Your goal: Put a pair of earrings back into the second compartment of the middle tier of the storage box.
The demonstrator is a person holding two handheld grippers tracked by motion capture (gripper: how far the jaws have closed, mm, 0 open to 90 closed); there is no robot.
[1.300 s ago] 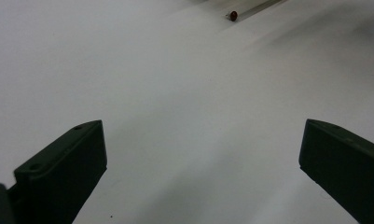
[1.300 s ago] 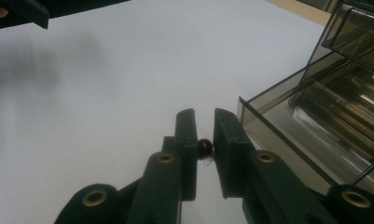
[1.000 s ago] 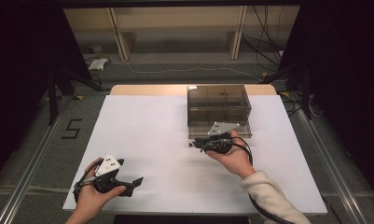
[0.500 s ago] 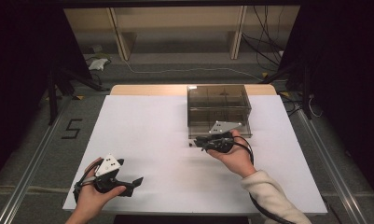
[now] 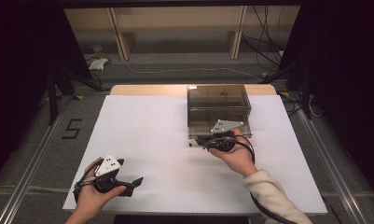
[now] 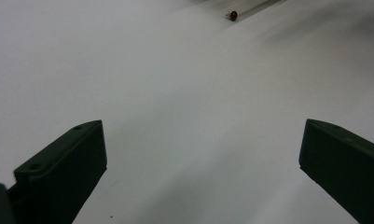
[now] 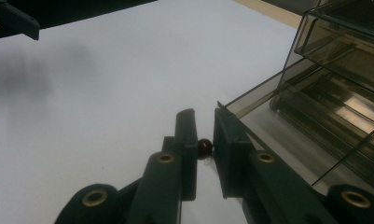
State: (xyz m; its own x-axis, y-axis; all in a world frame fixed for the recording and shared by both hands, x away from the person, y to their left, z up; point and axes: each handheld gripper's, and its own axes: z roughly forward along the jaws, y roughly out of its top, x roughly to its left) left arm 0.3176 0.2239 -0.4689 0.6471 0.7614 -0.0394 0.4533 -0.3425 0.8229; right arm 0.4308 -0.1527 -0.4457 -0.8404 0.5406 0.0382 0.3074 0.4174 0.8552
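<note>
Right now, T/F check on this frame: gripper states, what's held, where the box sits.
1. The right gripper is shut on a small dark red bead. True.
2. The left gripper holds the bead. False: its jaws stand wide apart over bare white table with nothing between them.
3. The smoked clear box sits on the far right part of the table, just beyond the right gripper. True.
4. The right gripper is inside the box. False: it is beside the box's near corner, over the white surface.
5. The left gripper rests at the table's near left edge, far from the box. True.
</note>
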